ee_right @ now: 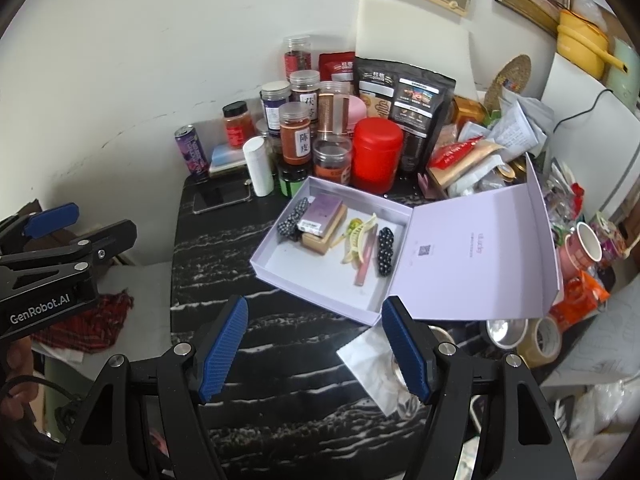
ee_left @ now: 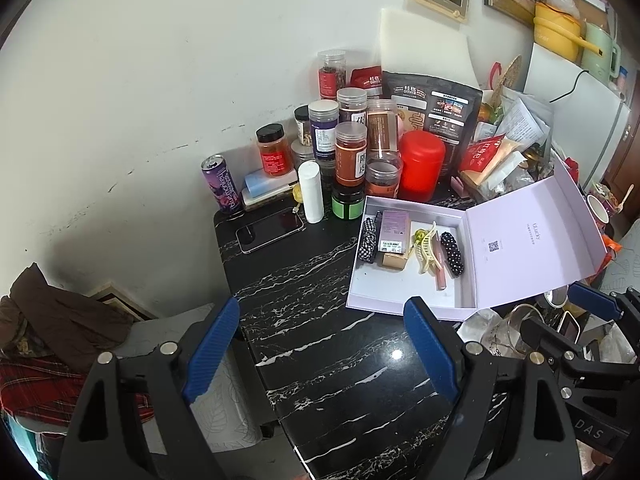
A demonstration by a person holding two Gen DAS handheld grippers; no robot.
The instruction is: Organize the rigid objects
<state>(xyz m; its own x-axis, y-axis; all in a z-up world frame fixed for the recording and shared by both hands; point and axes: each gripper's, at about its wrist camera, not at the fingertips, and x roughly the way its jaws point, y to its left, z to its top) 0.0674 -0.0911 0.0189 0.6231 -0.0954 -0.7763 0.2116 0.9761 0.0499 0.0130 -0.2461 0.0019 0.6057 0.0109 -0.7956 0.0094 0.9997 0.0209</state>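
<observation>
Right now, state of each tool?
Left tool: open, nothing between its pads, above the black marble table.
Right tool: open, holding nothing.

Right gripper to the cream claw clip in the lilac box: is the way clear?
Probably yes. The right gripper is open and empty, the lilac box has its lid folded back, and the cream claw clip lies exposed on top; only the low front wall intervenes.
</observation>
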